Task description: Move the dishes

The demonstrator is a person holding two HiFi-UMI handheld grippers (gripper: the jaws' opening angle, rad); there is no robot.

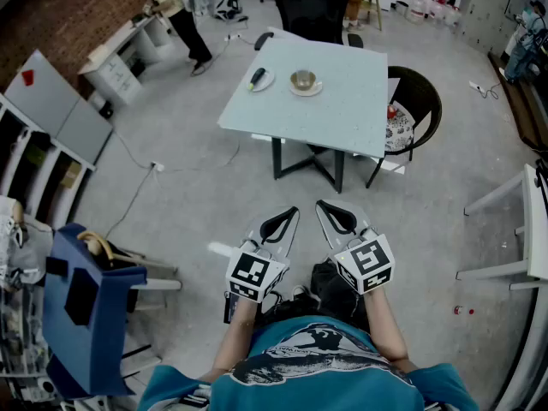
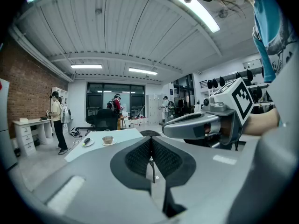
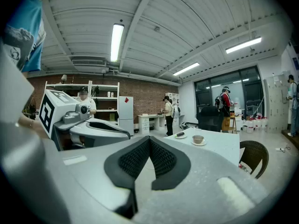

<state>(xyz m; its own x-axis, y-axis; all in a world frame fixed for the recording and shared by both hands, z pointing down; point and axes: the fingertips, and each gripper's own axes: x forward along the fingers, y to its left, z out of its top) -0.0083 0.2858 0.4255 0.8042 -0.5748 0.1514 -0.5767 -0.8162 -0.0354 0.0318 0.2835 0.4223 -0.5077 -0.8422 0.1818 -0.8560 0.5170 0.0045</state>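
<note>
A pale square table (image 1: 342, 101) stands a few steps ahead. On it sit a small plate (image 1: 260, 80) holding a dark object with a green tip, and a cup on a saucer (image 1: 304, 82). The same plate (image 2: 87, 142) and cup (image 2: 108, 140) show far off in the left gripper view, and again as plate (image 3: 180, 135) and cup (image 3: 198, 139) in the right gripper view. My left gripper (image 1: 294, 212) and right gripper (image 1: 321, 205) are held side by side in front of me, well short of the table. Both are shut with nothing between the pads.
A dark wicker chair (image 1: 413, 110) stands at the table's right side and a black office chair (image 1: 308, 11) behind it. A blue chair (image 1: 90, 302) is at my near left. A person (image 1: 175, 7) stands by white desks at the far left. A white frame (image 1: 522, 229) is at right.
</note>
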